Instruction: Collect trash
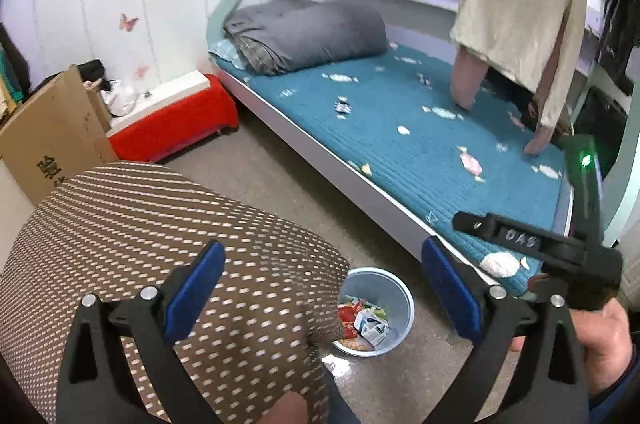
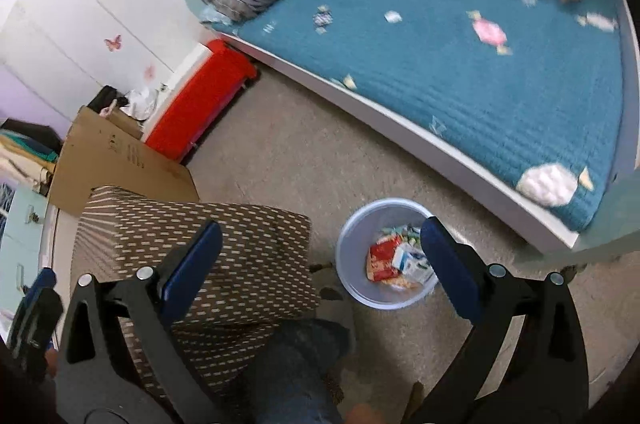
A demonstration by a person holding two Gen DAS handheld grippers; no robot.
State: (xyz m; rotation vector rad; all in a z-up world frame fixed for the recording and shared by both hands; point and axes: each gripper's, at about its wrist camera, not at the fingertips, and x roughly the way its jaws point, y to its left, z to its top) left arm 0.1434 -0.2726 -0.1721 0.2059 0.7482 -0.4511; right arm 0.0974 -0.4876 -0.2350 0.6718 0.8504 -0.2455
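A pale blue trash bin (image 1: 394, 290) stands on the floor by the bed and holds a red wrapper and a white and blue carton; it also shows in the right wrist view (image 2: 352, 244). My left gripper (image 1: 324, 298) is open and empty, above the bin and a patterned stool. My right gripper (image 2: 322, 260) is open and empty, above the bin's left side. The right gripper's body (image 1: 560, 248) shows at the right of the left wrist view.
A brown dotted stool (image 1: 140, 244) (image 2: 240, 248) is at the left. A bed with a teal candy-print cover (image 1: 400, 128) (image 2: 460, 44) fills the right. A red box (image 1: 172, 128), a cardboard box (image 1: 52, 140) and a hanging shirt (image 1: 520, 4) are around.
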